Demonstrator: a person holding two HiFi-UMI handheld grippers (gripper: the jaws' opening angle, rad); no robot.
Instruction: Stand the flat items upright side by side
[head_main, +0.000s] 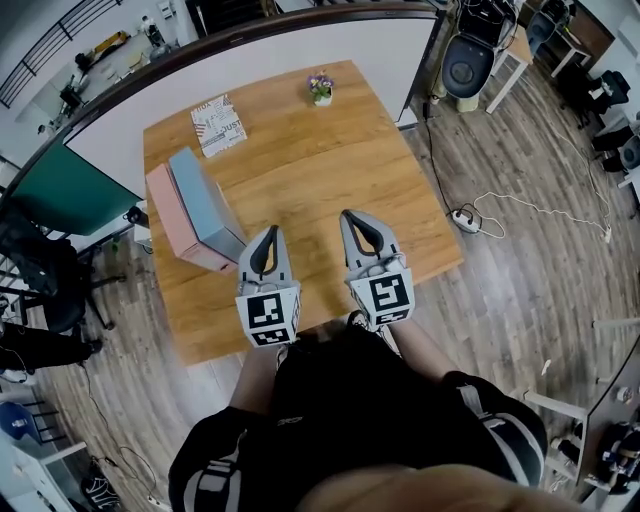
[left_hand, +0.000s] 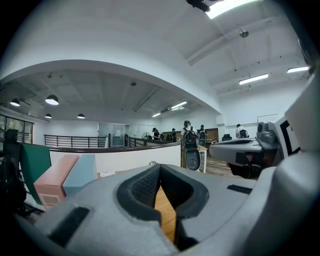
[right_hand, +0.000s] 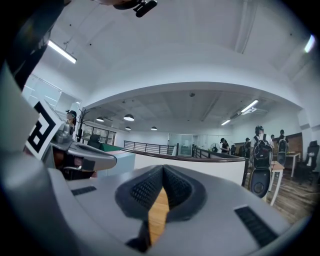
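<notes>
Head view, with both gripper views. Two flat items, a pink box (head_main: 168, 212) and a blue box (head_main: 203, 203), stand upright on the left part of the table (head_main: 330, 170), broad faces touching, side by side. A third flat item, a printed booklet (head_main: 218, 124), lies face up at the far left corner, well apart from the pair. A small potted plant (head_main: 321, 88) stands at the far edge.

The left gripper (head_main: 271, 233) and the right gripper (head_main: 351, 217) hover over the near part of the table, pointing roughly level. The left one is just beside the blue box without touching it. Each gripper's own view shows its jaws pressed together with nothing between them; only bare tabletop shows past the pads.

Step in hand, as judged: a pause between placements, with two items done and the booklet left to stand.

Next move, as judged: one gripper must spread its jaws and reach to the far corner. The booklet is thin and flush with the wood, so one edge must be raised before it can be pinched. It is likely limp and needs the blue box as support.
</notes>
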